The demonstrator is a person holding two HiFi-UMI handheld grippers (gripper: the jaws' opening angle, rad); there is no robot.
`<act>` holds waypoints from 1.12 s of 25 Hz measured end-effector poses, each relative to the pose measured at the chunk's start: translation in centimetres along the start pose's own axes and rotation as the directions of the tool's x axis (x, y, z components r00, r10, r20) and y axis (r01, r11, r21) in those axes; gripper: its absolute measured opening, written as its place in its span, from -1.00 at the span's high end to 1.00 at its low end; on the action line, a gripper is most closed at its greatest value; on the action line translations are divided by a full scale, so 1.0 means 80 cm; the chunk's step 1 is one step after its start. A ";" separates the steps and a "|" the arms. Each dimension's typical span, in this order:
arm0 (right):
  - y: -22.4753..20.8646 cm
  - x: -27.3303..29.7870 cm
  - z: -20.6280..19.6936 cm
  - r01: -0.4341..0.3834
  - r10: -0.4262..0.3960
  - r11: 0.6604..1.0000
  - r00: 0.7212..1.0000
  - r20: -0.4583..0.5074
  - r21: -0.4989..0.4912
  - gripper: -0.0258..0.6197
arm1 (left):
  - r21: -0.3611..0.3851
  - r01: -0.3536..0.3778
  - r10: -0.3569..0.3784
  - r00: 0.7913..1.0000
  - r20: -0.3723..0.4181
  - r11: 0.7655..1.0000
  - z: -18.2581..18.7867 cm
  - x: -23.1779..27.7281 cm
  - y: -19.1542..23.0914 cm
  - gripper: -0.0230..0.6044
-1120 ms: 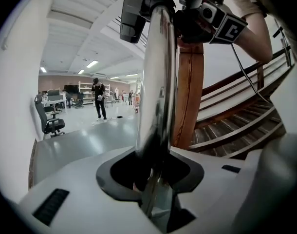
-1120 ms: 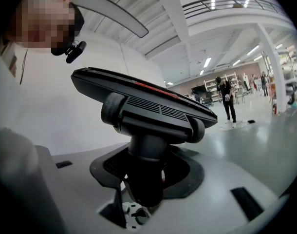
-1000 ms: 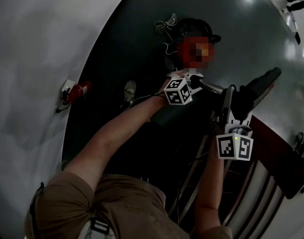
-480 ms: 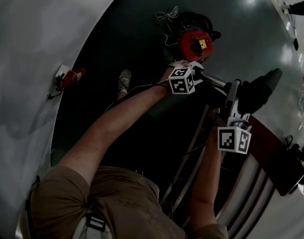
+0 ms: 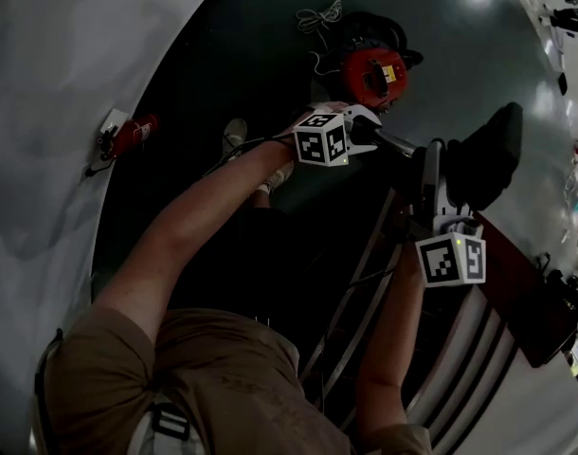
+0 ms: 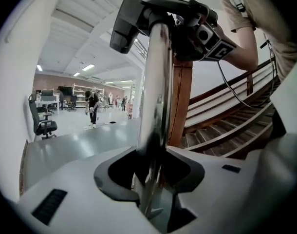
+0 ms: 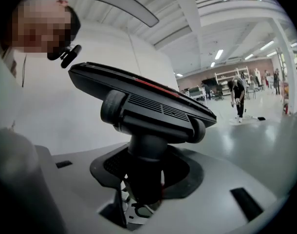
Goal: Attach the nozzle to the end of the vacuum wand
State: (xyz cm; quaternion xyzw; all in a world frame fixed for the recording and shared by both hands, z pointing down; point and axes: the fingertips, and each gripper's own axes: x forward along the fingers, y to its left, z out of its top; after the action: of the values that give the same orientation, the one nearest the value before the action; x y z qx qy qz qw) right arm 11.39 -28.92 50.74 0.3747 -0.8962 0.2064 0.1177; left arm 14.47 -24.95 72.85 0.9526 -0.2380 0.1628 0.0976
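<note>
The chrome vacuum wand (image 6: 156, 91) runs up between the jaws of my left gripper (image 6: 153, 182). Those jaws are opening, with the pads still against the tube. In the head view the left gripper (image 5: 369, 133) holds the wand (image 5: 401, 146) at centre. The wand's far end reaches the neck of the black floor nozzle (image 5: 488, 154). I cannot tell whether the two are seated together. My right gripper (image 5: 431, 164) is shut on the nozzle's neck. In the right gripper view the nozzle (image 7: 143, 108) stands above the right gripper (image 7: 143, 177), with its neck (image 7: 147, 162) clamped.
The red vacuum body (image 5: 374, 72) and a white cable (image 5: 317, 15) lie on the floor beyond the grippers. A red extinguisher (image 5: 128, 133) sits by the curved wall. A wooden stair rail (image 5: 516, 297) and steps are at right. A distant person (image 6: 92, 106) and a chair (image 6: 41, 123) are in the hall.
The left gripper has shifted up and left in the head view with the wand. The right gripper has risen a little, and the nozzle now stands more upright.
</note>
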 end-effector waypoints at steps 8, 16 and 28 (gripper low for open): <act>0.005 0.001 -0.004 0.038 -0.031 0.995 0.997 0.070 -0.094 0.35 | 0.020 -0.018 0.019 0.998 -0.054 1.000 -0.001 0.003 0.008 0.48; 0.010 0.022 -0.006 0.037 -0.039 0.999 0.995 -0.091 -0.023 0.36 | 0.038 -0.010 0.014 0.993 -0.118 0.999 -0.002 -0.003 0.013 0.48; 0.020 0.036 -0.011 -0.050 0.045 0.997 0.994 -0.101 -0.051 0.37 | -0.001 -0.069 0.069 0.994 -0.080 0.998 -0.004 -0.008 0.025 0.49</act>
State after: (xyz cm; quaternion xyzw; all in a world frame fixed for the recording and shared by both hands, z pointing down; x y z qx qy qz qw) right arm 8.26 -29.30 52.14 0.3393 -0.9031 0.2035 0.1672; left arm 12.93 -26.34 73.11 0.9363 -0.2669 0.2036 0.1032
